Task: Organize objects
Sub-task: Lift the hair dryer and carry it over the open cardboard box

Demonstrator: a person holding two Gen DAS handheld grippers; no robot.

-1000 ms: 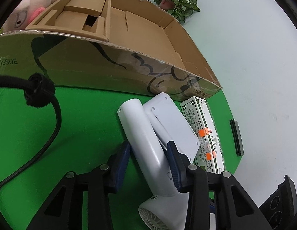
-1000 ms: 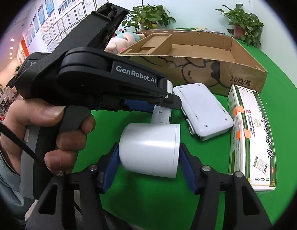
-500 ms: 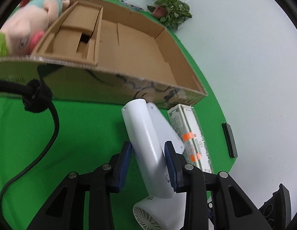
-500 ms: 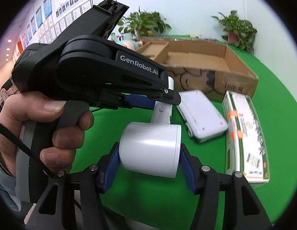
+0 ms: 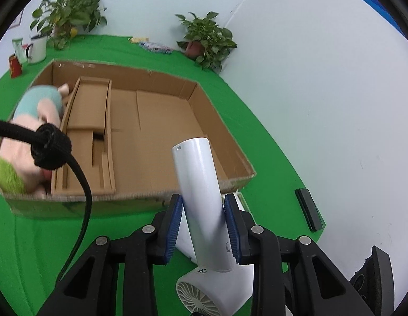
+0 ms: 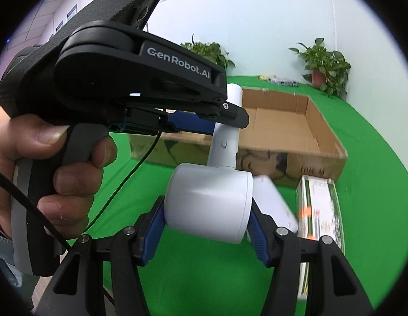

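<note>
Left wrist view: my left gripper [image 5: 204,226] clamps the hair dryer [image 5: 201,197] by its handle, now lifted off the green cloth [image 5: 32,237] toward the cardboard box [image 5: 164,121].

Right wrist view: my right gripper [image 6: 206,226] grasps its barrel, raised too, ready for boxing.

Two potted plants [image 5: 69,18] [image 5: 207,40] stand at the green table's [image 5: 269,142] far edge against the wall. A white mug [image 5: 36,48] and red carton [image 5: 15,65] occupy the far-left corner. A black remote [image 5: 308,209] lies at the right edge.
</note>
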